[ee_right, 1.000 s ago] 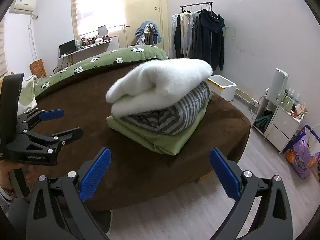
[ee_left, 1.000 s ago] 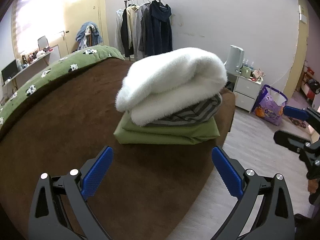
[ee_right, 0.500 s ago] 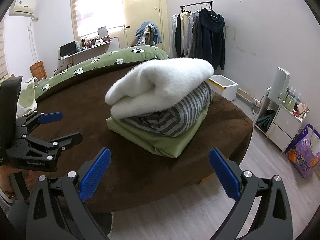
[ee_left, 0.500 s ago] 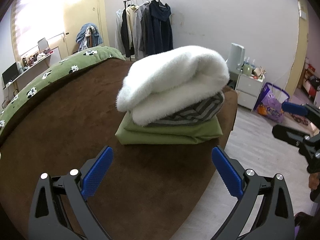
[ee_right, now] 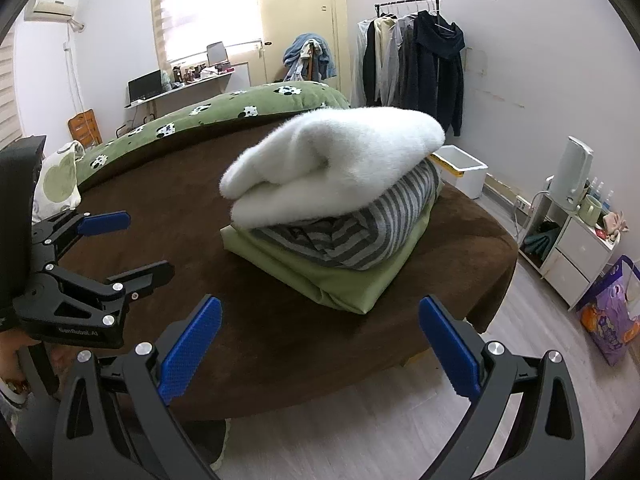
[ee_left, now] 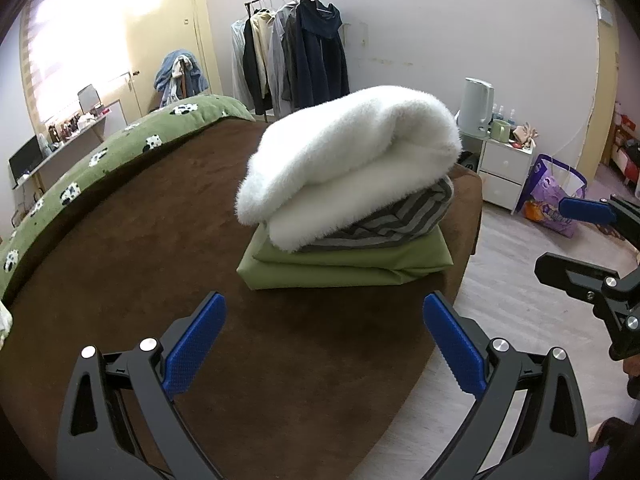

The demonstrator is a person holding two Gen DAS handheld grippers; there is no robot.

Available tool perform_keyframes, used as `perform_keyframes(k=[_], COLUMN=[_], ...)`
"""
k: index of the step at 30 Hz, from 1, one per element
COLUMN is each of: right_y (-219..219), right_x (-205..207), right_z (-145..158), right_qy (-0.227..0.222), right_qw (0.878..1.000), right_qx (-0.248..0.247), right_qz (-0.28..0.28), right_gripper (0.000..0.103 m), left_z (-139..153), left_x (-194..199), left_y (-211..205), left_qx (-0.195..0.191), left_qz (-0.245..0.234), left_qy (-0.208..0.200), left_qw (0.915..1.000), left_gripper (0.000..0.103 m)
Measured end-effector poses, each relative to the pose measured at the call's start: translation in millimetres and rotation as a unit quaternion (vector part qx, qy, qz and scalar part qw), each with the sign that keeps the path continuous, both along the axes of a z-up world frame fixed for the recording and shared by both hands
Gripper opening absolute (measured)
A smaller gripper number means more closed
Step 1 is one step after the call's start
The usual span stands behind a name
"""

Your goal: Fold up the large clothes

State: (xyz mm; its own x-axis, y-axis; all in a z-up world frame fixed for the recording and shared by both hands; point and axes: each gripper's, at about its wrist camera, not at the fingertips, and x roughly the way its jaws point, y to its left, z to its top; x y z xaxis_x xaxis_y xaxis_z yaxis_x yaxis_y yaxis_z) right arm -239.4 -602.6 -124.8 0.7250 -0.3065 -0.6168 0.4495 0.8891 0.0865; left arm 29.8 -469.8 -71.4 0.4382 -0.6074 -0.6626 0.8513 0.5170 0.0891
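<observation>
While both tongs hung apart and empty, the folded stack [ee_left: 348, 208] sat on the brown bed [ee_left: 160, 240]: white fleece [ee_right: 340, 160] on top, striped garment [ee_right: 360, 236] beneath, green one [ee_right: 340, 284] lowest. Left tongs [ee_left: 324, 344] and right tongs [ee_right: 320, 340] (blue-padded) were near the stack, not touching it.

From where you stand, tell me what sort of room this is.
Most likely a lived-in bedroom: a bed with a brown cover and panda-print green quilt, a clothes rack hung with jackets, and a white nightstand.
</observation>
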Motion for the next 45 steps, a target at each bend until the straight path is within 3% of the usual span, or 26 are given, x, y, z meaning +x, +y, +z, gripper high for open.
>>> perform_keyframes(k=[45], right_y=[-1.5], right_x=[-6.2], right_z=[0.4], right_qy=[0.001], right_qw=[1.0], right_qx=[-0.003], right_qz=[-0.007], right_gripper=[0.097], left_z=[4.0], left_x=[0.2], left_y=[3.4], left_qx=[-0.021], left_qz=[0.009], left_qy=[0.003], left_qw=[0.9997], left_gripper=[0.096])
